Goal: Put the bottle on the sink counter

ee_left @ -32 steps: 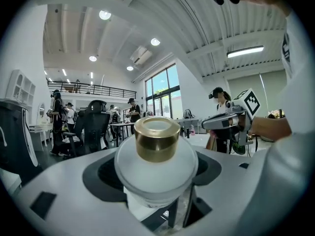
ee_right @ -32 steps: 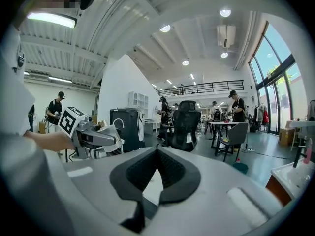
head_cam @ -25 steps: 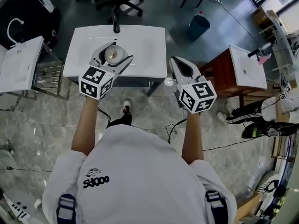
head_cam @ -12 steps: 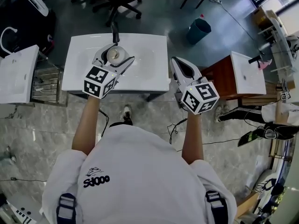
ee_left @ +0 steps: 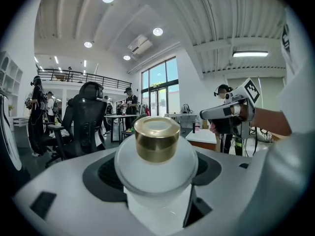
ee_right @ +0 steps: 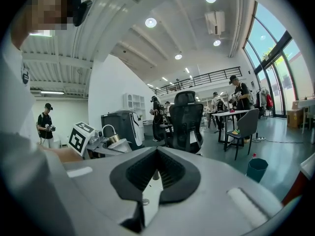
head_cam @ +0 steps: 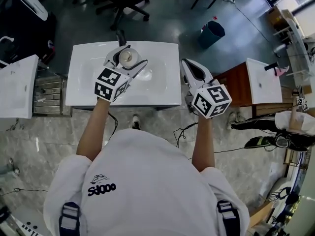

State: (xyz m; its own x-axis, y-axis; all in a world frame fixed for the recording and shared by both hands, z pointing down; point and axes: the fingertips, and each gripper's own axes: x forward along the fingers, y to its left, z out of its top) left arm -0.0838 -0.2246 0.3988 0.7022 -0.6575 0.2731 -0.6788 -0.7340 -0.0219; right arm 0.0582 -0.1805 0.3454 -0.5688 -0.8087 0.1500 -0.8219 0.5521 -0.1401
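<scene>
A white bottle with a gold cap [head_cam: 126, 57] [ee_left: 156, 141] stands upright between the jaws of my left gripper [head_cam: 125, 58] [ee_left: 156, 181], which is shut on it. In the head view the bottle hangs over the basin of the white sink counter [head_cam: 83, 87], near the black faucet [head_cam: 121, 37]. My right gripper [head_cam: 193, 70] [ee_right: 156, 173] is held past the counter's right edge, its jaws shut together with nothing between them. From the right gripper view the bottle [ee_right: 114, 139] shows small at the left.
Other sink units stand at the far left [head_cam: 15, 85] and on a wooden cabinet at the right [head_cam: 263, 82]. A black office chair [head_cam: 123, 1] is beyond the sink and a blue bin [head_cam: 211, 31] stands on the floor. People stand in the background.
The sink counter has drawn closer beneath me. My left gripper has carried the bottle forward over the basin; the right gripper has advanced alongside the counter's right edge.
</scene>
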